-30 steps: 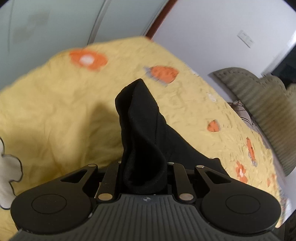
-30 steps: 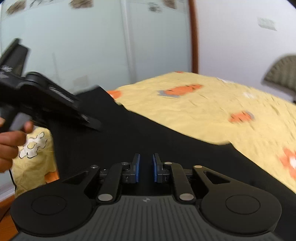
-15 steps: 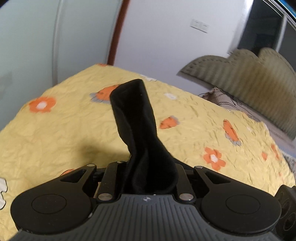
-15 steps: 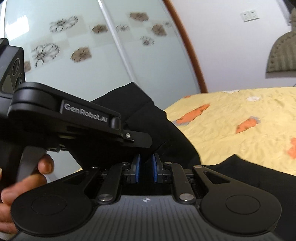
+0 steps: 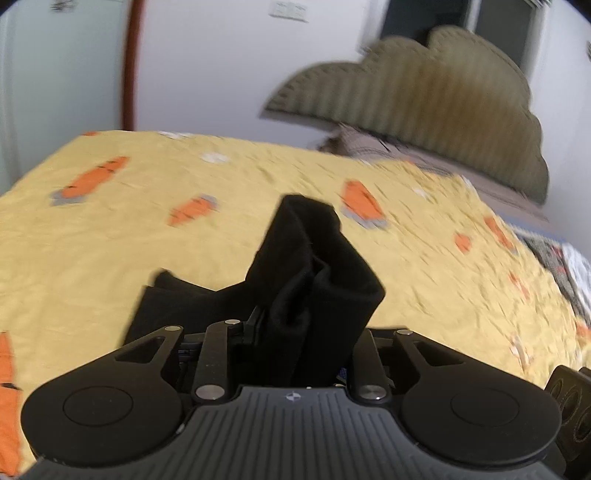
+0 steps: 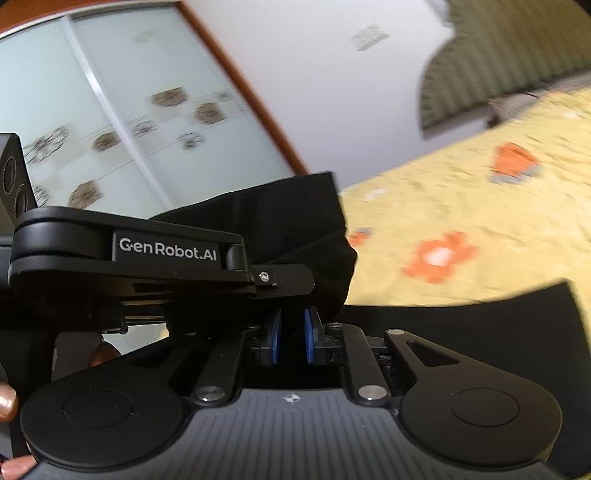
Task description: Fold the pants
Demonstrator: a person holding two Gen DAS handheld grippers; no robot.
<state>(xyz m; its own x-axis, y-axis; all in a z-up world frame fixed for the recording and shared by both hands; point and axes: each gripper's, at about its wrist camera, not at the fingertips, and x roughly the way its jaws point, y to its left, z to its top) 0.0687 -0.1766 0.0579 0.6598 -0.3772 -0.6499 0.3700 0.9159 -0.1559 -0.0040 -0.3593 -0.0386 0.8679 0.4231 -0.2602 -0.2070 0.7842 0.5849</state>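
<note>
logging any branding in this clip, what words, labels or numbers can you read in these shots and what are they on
"GenRobot.AI", white letters on the side of the left gripper, seen in the right wrist view.
A small white emblem, no letters, sits on the ribbed body of each gripper; the one behind the right gripper shows in its own view.
The wall plate is too blurred to show any text.
The black pants and yellow bedspread carry none.
</note>
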